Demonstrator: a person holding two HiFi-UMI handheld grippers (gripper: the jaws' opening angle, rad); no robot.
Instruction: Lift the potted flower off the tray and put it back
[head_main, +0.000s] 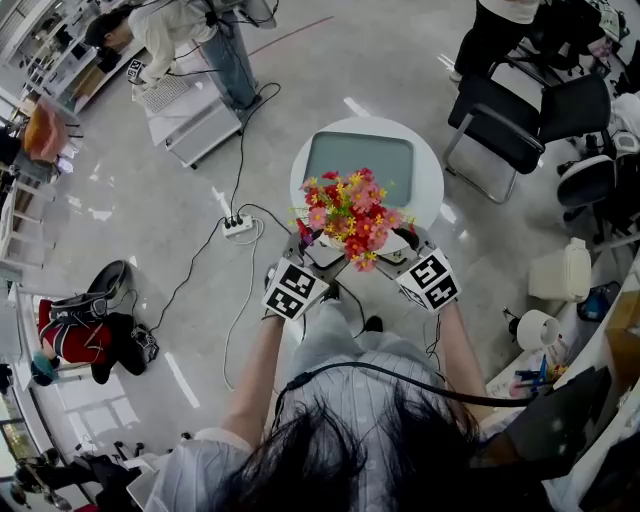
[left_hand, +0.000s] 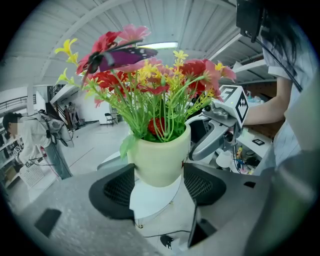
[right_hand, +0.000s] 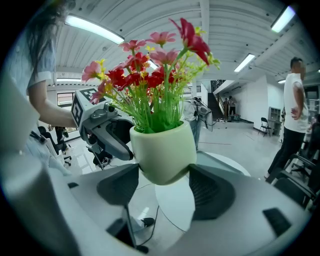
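The potted flower (head_main: 350, 215), red, pink and yellow blooms in a pale green pot (left_hand: 159, 155), hangs in the air near the front edge of the round white table (head_main: 432, 175). The grey-green tray (head_main: 360, 155) lies bare on that table, beyond the flower. My left gripper (head_main: 322, 252) and right gripper (head_main: 395, 255) both clamp the pot from opposite sides. In the left gripper view the left gripper (left_hand: 159, 182) presses its pads on the pot's lower sides, and the right gripper (left_hand: 220, 125) shows behind. The right gripper (right_hand: 162, 187) squeezes the slightly tilted pot (right_hand: 162, 152).
Black chairs (head_main: 520, 120) stand at the right of the table. A power strip (head_main: 237, 226) and cables lie on the floor at the left. A person (head_main: 190, 40) works at the far left, bags (head_main: 90, 335) sit on the floor, and white containers (head_main: 560, 272) stand at the right.
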